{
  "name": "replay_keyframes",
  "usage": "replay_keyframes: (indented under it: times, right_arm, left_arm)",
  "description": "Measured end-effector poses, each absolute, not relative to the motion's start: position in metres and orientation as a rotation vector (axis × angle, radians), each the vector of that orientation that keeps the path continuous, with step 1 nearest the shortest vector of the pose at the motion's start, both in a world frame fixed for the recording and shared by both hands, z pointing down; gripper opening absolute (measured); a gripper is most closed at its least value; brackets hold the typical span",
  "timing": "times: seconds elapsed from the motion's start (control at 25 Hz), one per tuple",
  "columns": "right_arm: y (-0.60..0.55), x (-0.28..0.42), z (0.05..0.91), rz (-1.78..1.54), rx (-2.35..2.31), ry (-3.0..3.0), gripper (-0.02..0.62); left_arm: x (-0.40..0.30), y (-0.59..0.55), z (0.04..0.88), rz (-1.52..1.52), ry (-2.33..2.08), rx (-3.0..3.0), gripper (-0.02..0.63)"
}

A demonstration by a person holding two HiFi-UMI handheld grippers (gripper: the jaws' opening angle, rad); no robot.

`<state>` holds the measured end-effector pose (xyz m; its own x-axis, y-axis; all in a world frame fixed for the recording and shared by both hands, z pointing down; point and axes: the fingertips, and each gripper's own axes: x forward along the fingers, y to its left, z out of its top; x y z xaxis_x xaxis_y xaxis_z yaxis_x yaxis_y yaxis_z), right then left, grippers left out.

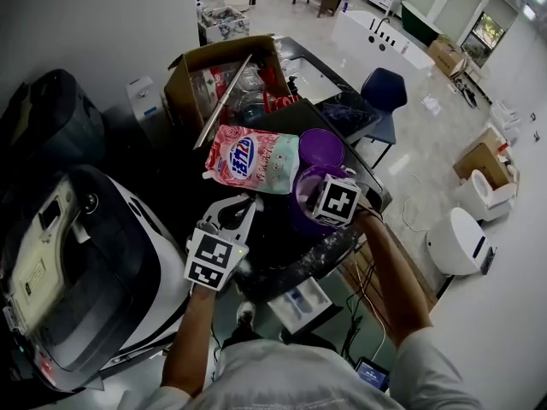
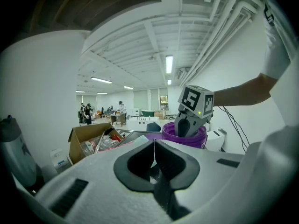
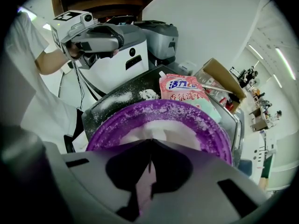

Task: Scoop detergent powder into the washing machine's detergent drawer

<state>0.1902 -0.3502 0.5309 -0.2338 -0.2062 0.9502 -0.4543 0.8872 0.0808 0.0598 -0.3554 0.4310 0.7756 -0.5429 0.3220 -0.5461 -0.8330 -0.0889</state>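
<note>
Washing machine [image 1: 94, 263] sits way off left. Left gripper [image 2: 154, 146] is clamped closed on nothing, hovering over the dark table [image 1: 282, 254]. The pink detergent bag [image 1: 252, 156] is next, then the right gripper [image 3: 149, 141], also pinched closed, dips into the purple tub [image 3: 212, 132] of white powder [image 3: 163, 127].

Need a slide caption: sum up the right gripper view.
Right gripper, jaws together, over white powder in a purple tub, detergent pouch beyond.
</note>
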Motion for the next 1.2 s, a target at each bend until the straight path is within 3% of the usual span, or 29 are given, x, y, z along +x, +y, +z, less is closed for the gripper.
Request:
replay_keyframes:
  times: [1.2]
  right_arm:
    - [-0.316,0.206,0.473,0.804,0.607,-2.115,0.011]
  left_arm:
    - [0.078,-0.358,0.406,0.265,-0.728,2.88,0.011]
